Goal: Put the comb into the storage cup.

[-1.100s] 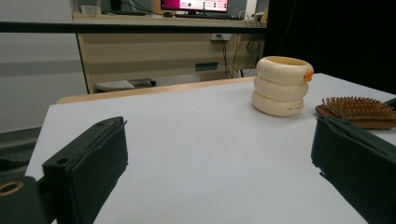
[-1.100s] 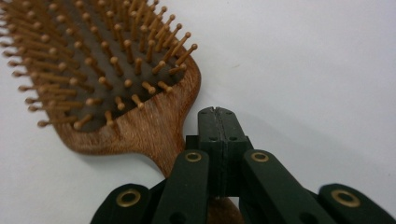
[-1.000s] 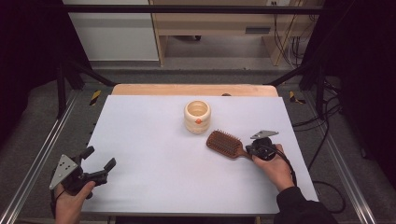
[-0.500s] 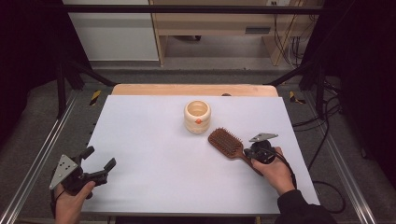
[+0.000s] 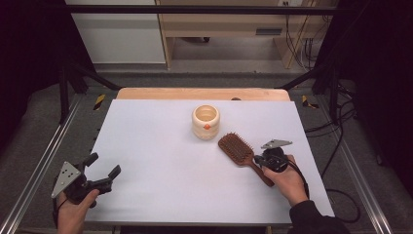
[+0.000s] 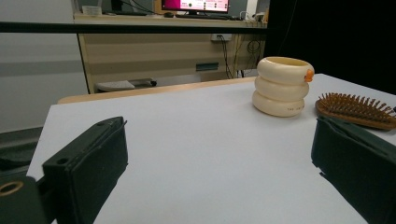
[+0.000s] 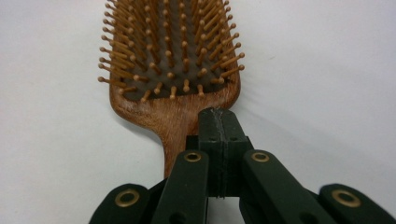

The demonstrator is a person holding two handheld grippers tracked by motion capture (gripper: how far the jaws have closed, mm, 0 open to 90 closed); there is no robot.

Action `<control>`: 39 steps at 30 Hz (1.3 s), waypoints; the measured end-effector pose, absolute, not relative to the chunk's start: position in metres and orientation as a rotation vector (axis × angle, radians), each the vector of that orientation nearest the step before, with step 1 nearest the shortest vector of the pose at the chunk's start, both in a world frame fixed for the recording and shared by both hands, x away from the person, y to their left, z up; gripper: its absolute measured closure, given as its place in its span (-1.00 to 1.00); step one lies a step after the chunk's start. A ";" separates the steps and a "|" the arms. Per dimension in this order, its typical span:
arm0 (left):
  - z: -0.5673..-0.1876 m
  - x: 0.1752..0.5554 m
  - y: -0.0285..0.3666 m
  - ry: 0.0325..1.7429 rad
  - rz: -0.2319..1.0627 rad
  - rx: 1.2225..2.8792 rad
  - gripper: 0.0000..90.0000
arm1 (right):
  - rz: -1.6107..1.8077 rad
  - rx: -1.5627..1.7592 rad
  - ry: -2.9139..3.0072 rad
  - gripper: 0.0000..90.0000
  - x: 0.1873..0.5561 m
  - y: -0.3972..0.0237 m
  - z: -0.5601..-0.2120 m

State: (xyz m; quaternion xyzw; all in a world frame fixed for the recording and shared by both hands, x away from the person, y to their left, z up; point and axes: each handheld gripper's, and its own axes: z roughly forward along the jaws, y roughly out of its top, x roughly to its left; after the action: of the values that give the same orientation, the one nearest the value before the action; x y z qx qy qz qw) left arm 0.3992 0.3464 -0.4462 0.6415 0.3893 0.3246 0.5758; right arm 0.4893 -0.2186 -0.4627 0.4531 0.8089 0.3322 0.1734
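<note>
The wooden hairbrush (image 5: pixel 242 152) is lying bristles-up on the white table (image 5: pixel 160 146), right of centre, its head pointing toward the cream ringed cup (image 5: pixel 205 122) just beyond it. The right gripper (image 7: pixel 219 122) is hovering over the neck of the brush handle with its jaws pressed together on themselves, nothing between them. The left gripper (image 5: pixel 100 170) is resting in the person's left hand (image 5: pixel 73 214) at the near-left corner of the table, well apart from the brush, its jaws standing wide apart over bare tabletop.
</note>
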 end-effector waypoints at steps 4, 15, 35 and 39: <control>-0.446 0.399 0.346 0.911 0.763 1.503 -0.92 | 0.968 1.281 2.282 0.97 0.483 -0.221 -0.457; -0.446 0.399 0.346 0.914 0.762 1.503 -0.92 | 1.024 1.266 2.276 0.79 0.470 -0.225 -0.442; -0.447 0.399 0.346 0.922 0.762 1.502 -0.94 | 1.004 1.263 2.318 -0.27 0.462 -0.227 -0.425; -0.447 0.399 0.346 0.921 0.763 1.502 -0.94 | 0.982 1.274 2.335 -0.56 0.462 -0.223 -0.424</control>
State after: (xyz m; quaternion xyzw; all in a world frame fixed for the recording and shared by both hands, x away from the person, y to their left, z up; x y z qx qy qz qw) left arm 0.3991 0.3461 -0.4467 0.6410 0.3929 0.3253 0.5734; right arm 0.4622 -0.2225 -0.4236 0.4441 0.8139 0.3422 0.1526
